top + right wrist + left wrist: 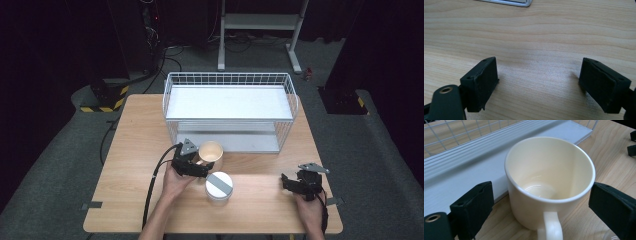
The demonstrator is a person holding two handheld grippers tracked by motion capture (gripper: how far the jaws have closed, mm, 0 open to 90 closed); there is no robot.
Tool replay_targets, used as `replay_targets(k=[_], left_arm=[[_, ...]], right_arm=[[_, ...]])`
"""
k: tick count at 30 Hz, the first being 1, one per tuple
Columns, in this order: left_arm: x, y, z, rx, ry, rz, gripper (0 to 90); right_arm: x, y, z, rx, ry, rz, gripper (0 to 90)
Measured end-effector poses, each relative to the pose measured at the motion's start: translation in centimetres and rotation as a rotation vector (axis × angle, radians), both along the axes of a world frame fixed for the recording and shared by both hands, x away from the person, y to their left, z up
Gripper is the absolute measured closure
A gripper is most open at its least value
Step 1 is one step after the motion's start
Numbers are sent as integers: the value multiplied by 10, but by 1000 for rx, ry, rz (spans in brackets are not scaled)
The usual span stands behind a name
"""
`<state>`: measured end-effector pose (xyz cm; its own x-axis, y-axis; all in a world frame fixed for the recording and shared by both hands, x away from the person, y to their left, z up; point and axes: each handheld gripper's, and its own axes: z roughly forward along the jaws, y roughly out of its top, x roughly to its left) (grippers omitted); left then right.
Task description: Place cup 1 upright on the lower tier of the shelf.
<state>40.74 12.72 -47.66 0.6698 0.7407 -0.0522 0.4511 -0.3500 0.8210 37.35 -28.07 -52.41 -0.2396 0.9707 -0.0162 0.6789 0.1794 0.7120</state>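
Wooden bench (130, 150) on grey carpet, dark room. White wire rack (230, 107) at its far side. Cream mug (210, 151) upright before the rack, between spread left tongs (196, 167). Right tongs (295, 185) spread over bare wood.

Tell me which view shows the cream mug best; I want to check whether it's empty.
The left gripper view: the cream mug sits close between the open jaws, its inside looking empty and its handle facing the camera. The high view shows it small, before the wire rack. The right gripper view shows bare table.
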Motion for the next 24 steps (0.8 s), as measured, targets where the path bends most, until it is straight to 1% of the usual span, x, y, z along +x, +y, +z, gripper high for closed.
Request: replay_targets(k=[4,7,8,12,17,24], left_arm=[[3,-2,-1,-15,3,-18,75],[4,-3,-4,-8,8,-26,85],[5,-4,-5,-12,13,-28,85],[5,-5,-6,-11,2,-30,86],[5,-8,-7,1,-18,-35,117],[6,-9,-8,9,-22,-41,114]], right_arm=[[0,0,0,-2,-1,2,151],[0,0,0,0,0,1,151],[0,0,0,0,0,1,151],[0,0,0,0,0,1,151],[0,0,0,0,0,1,152],[0,0,0,0,0,1,152]])
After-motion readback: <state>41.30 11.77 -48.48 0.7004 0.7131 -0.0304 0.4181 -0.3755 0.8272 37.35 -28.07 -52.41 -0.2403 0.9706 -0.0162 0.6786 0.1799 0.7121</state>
